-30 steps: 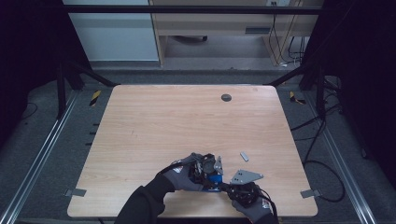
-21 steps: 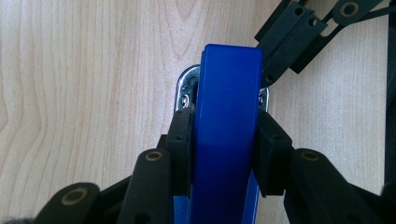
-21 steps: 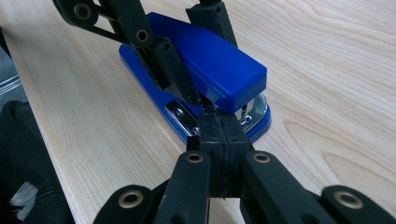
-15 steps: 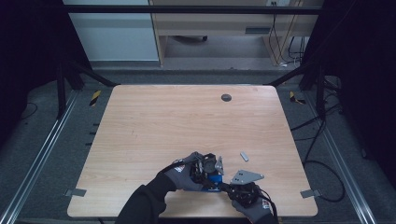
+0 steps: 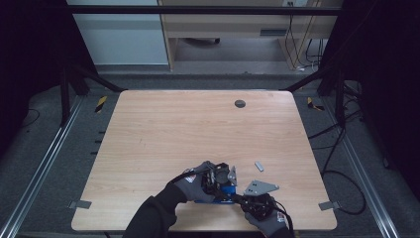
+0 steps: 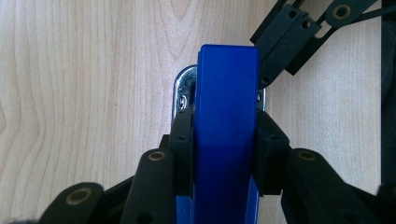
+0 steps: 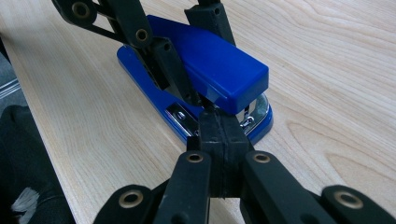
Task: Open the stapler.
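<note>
A blue stapler (image 5: pixel 228 190) lies flat on the wooden table (image 5: pixel 188 134) near its front edge. My left gripper (image 6: pixel 224 135) reaches over it from above. Its pads (image 6: pixel 183 140) press on both sides of the stapler's blue top arm (image 6: pixel 226 107), and the jaws have just been closing on it. In the right gripper view the stapler (image 7: pixel 212 63) lies slantwise with the left gripper's fingers (image 7: pixel 168 65) clamped on its lid. My right gripper (image 7: pixel 218 128) is shut, pads together with nothing between them. Its tip touches the stapler's side at the metal magazine (image 7: pixel 184 116).
A small grey metal piece (image 5: pixel 259 166) lies just right of the hands. A dark round grommet (image 5: pixel 239 103) sits at the table's far side. Metal brackets (image 5: pixel 79 204) (image 5: pixel 328 205) stick out at the front corners. Both gloved hands work close to the front edge.
</note>
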